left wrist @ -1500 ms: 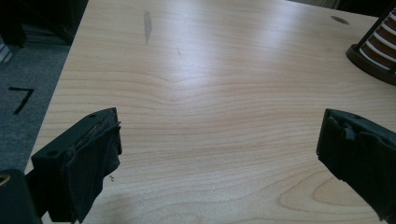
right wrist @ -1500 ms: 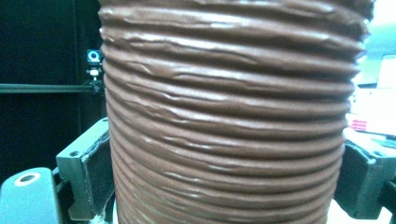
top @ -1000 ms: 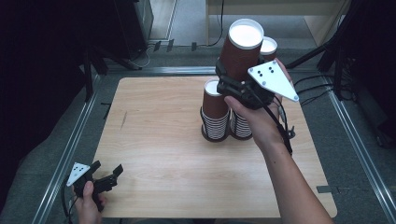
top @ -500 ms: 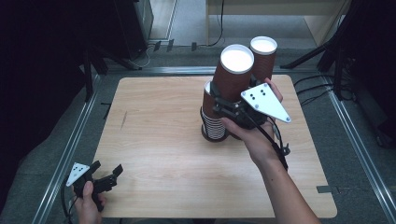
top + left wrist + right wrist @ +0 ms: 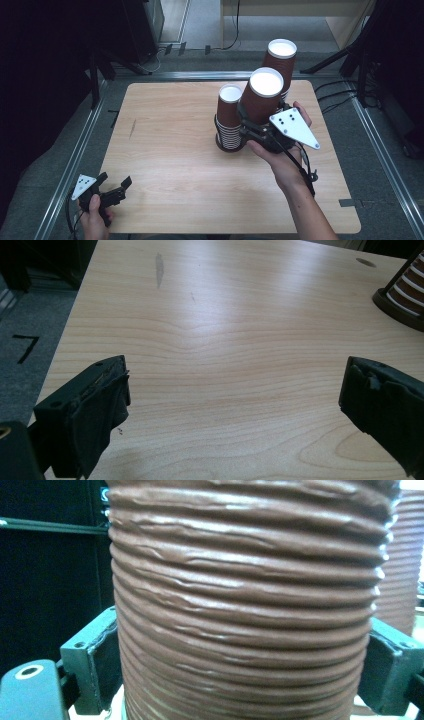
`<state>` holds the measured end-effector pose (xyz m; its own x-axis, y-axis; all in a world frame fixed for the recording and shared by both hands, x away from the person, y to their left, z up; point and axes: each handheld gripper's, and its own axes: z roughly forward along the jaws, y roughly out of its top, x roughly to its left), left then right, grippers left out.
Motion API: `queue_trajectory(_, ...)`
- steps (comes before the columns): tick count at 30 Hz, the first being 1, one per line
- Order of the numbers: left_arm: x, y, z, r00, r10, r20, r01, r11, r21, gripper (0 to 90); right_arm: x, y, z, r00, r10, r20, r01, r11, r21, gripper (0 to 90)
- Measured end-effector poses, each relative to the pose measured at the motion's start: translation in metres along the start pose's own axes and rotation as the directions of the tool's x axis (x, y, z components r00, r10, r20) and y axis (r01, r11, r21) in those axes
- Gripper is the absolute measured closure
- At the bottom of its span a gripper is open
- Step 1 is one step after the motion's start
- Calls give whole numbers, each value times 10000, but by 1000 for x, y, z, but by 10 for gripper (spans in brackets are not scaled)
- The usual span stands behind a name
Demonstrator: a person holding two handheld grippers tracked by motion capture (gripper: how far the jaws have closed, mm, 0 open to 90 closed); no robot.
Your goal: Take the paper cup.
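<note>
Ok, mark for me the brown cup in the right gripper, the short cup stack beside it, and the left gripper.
Held brown cup (image 5: 261, 101), high view, on its ribbed side wall.
Short cup stack (image 5: 229, 107), high view, on the top cup's side.
Left gripper (image 5: 120, 186), high view, midway between its open fingertips.

Bare wooden table (image 5: 170, 150), grey floor (image 5: 60, 165)

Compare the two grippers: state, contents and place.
The right gripper is shut on a brown ribbed cup, its pads pressing the cup's sides; the left gripper is open, with bare table between its jaws. The right one is over the table's far right part, beside the cup stack; the left one sits at the near left edge. Both are hand-held, black, with a grey plate on top.
</note>
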<state>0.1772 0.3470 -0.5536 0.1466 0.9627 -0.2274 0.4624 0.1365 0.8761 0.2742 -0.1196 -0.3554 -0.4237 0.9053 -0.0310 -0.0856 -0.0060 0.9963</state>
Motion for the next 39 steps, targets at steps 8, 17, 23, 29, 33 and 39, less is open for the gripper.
queue_trajectory(8,-1,0,0,10000,24,-80,-24,10000,6,4,-9,-17,-13,9998,-86,188,82,9997,216,105)
queue_trajectory(17,0,0,0,9999,-32,-126,32,10000,4,3,-17,-37,-22,9994,49,334,-68,9983,573,105)
queue_trajectory(23,-3,0,1,9993,196,-307,-194,9998,58,3,-20,-55,-27,9989,-80,459,43,9967,809,105)
queue_trajectory(29,-8,5,3,9979,405,-501,-390,9988,304,4,-24,-76,-31,9983,-31,584,-37,9932,1164,104)
queue_trajectory(33,-17,12,5,9966,681,-458,-671,9975,227,3,-28,-86,-33,9979,6,645,-96,9902,1390,105)
queue_trajectory(39,-36,18,11,9936,1114,-171,-1111,9936,212,3,-34,-96,-37,9971,-13,755,-104,9881,1534,105)
